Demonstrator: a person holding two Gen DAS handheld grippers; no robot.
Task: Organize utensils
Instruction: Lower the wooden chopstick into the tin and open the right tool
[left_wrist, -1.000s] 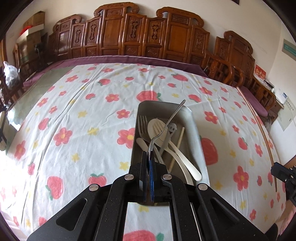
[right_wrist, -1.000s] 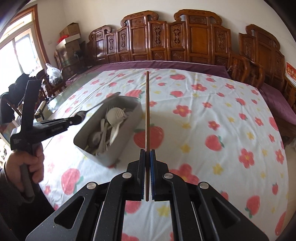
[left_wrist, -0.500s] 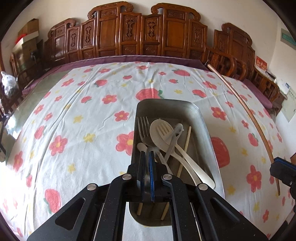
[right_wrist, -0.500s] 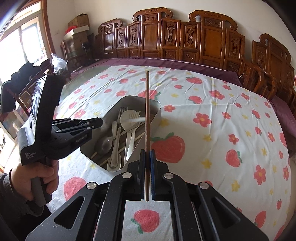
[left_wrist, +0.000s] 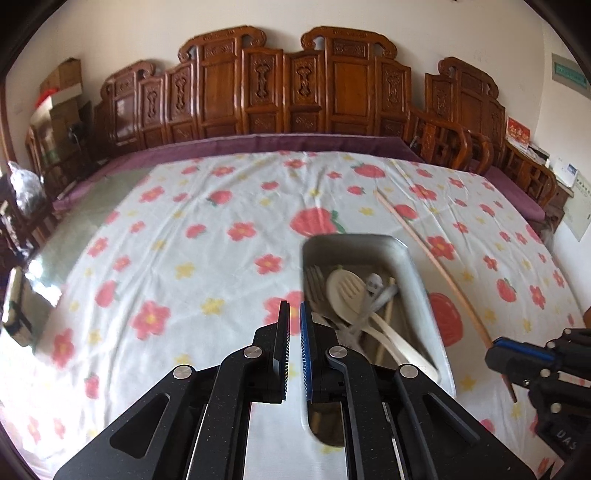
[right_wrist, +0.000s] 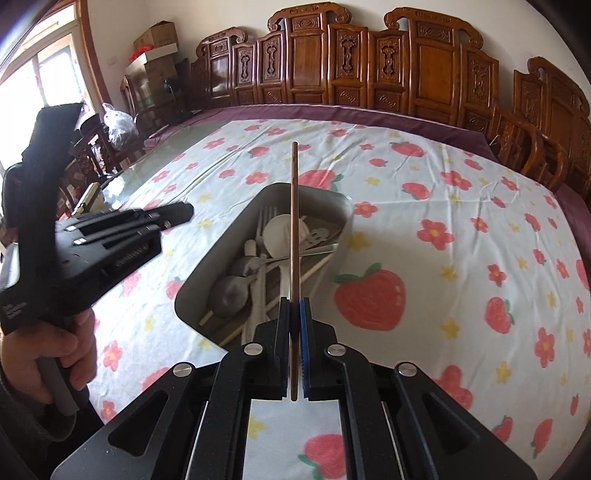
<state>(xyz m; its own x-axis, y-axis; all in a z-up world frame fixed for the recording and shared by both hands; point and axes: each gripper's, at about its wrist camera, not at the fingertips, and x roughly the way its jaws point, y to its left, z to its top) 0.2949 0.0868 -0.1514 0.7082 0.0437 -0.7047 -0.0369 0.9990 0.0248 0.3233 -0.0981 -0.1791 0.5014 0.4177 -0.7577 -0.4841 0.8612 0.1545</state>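
A metal tray (left_wrist: 413, 258) (right_wrist: 192, 291) on the flowered tablecloth holds several utensils: a metal fork, metal spoons, white plastic spoons (left_wrist: 347, 291) (right_wrist: 280, 236) and wooden chopsticks. My left gripper (left_wrist: 293, 306) (right_wrist: 177, 214) is open and empty, just left of the tray. My right gripper (right_wrist: 293, 301) (left_wrist: 496, 354) is shut on a brown chopstick (right_wrist: 294, 221) (left_wrist: 432, 254), held above the tray and pointing away.
The flowered tablecloth (left_wrist: 184, 258) (right_wrist: 461, 240) covers a large table. Carved wooden chairs (left_wrist: 295, 92) (right_wrist: 369, 62) line the far side and the right. Cardboard boxes (right_wrist: 155, 48) stand at the back left.
My left gripper has let go of the metal fork, which now lies in the tray, and has moved left. My right gripper has brought the chopstick over the tray.
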